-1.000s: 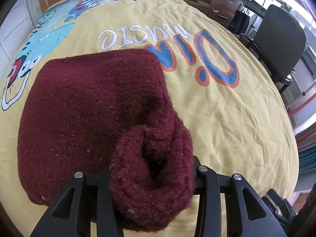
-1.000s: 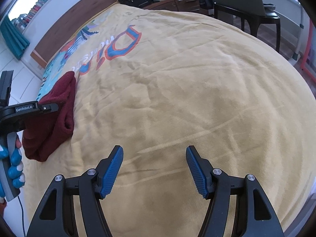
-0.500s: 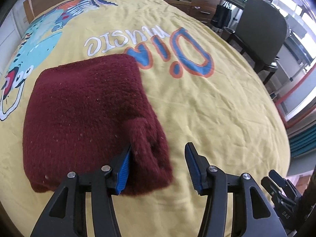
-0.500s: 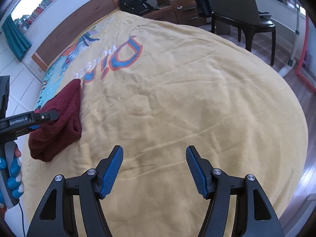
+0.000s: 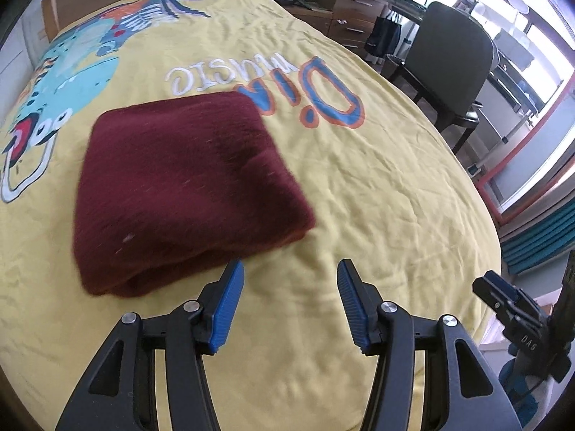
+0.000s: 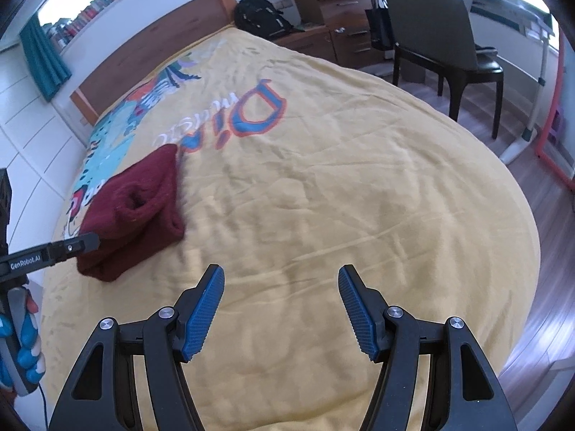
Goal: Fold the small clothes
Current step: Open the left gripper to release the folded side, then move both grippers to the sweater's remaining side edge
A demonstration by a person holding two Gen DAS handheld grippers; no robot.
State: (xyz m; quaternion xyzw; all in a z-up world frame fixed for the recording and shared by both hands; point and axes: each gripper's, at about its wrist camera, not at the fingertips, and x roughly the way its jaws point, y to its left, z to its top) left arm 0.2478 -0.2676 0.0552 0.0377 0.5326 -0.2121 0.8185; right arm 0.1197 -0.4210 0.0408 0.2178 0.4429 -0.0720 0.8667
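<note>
A dark red fuzzy knitted garment (image 5: 187, 186) lies folded in a rough rectangle on the yellow printed bedspread (image 5: 377, 186). My left gripper (image 5: 289, 301) is open and empty, just in front of the garment's near edge, apart from it. In the right wrist view the garment (image 6: 133, 212) lies at the left with a rolled opening on top. My right gripper (image 6: 282, 309) is open and empty above bare bedspread (image 6: 341, 186), well to the right of the garment. The left gripper's body (image 6: 46, 255) shows at that view's left edge.
A dark chair (image 6: 438, 32) and wooden drawers (image 6: 334, 10) stand beyond the bed's far right. A black backpack (image 6: 262, 18) sits by the wooden headboard (image 6: 151, 57). The bed's edge drops to wooden floor (image 6: 560, 280) at the right.
My left gripper has let go of the garment's rolled end, opened and drawn back. The garment now lies flat. My right gripper has lifted and pulled away slightly, still open.
</note>
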